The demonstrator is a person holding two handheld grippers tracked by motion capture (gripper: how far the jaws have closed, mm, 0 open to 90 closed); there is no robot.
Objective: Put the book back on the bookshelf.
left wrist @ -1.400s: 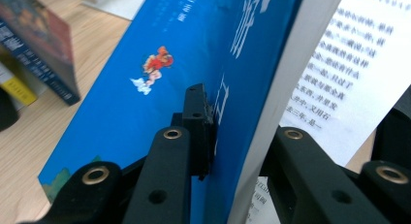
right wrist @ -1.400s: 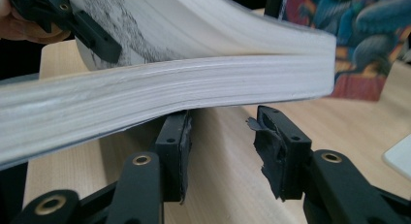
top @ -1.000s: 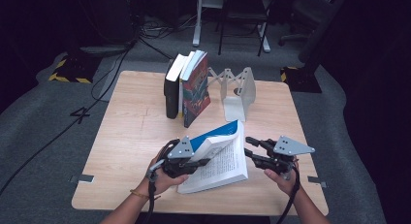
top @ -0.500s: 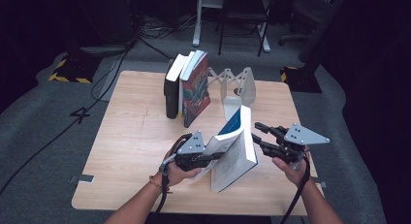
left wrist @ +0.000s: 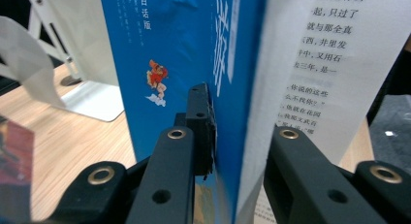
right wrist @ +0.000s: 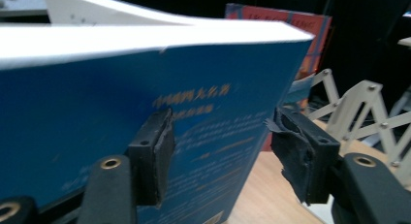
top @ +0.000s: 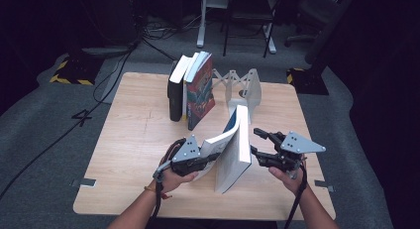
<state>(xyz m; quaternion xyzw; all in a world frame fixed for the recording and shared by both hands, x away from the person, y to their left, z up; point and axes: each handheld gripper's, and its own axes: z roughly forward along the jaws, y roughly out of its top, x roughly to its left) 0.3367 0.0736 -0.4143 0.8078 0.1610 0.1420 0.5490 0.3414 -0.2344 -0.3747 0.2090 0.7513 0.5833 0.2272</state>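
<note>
A blue-covered book (top: pixel 239 140) stands nearly upright on its lower edge on the wooden table (top: pixel 129 144), its front part fanned open to the left. My left gripper (top: pixel 212 158) is shut on the book's front cover and a wad of pages; in the left gripper view its jaws (left wrist: pixel 242 132) clamp the blue cover (left wrist: pixel 165 49) against printed pages (left wrist: pixel 315 64). My right gripper (top: pixel 256 141) sits just right of the book. Its jaws have just been opening; in the right gripper view the pads (right wrist: pixel 220 141) stand apart before the back cover (right wrist: pixel 97 88) without pinching it.
Several books (top: pixel 193 90) stand in a row at the table's far middle, next to a white folding book rack (top: pixel 246 85). Chair and desk legs (top: pixel 233 21) and cables lie on the floor beyond the far edge.
The book has gone from lying open and slanted to standing nearly upright. The right gripper, which was against the book's right side, now has its jaws spread wider.
</note>
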